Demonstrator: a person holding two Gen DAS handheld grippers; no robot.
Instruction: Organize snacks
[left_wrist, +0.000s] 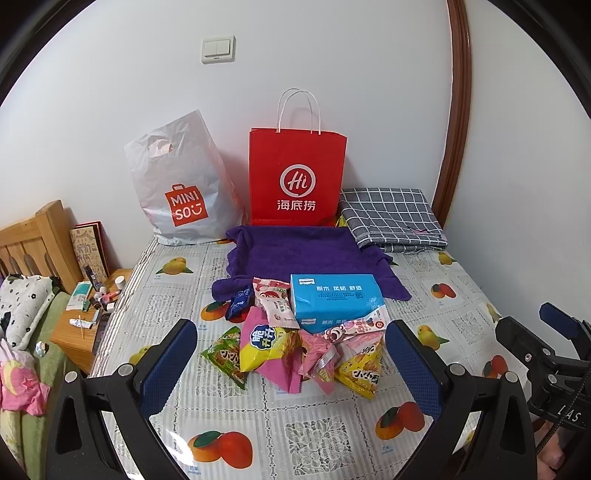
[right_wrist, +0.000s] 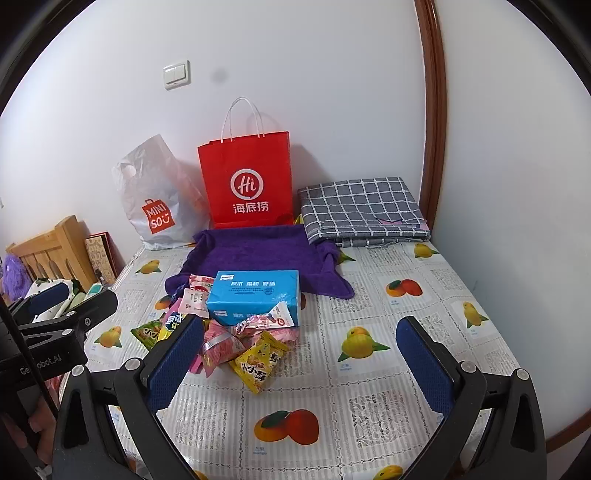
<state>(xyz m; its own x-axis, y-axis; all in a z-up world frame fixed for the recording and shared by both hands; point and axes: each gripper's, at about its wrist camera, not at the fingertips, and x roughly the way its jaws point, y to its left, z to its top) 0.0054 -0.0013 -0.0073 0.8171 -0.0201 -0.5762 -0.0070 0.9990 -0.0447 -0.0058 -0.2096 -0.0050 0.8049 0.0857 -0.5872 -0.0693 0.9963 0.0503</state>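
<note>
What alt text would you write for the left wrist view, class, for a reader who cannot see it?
The open left gripper hovers before a pile of snack packets beside a blue tissue pack on a fruit-print tablecloth. Behind lie a purple towel, a red paper bag and a white Miniso bag.

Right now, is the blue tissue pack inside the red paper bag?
No, the blue tissue pack lies on the table among the snack packets, in front of the upright red paper bag.

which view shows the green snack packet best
The left wrist view: the green snack packet lies in plain sight at the left edge of the pile. In the right wrist view only a sliver of it shows, behind the right gripper's left finger.
</note>
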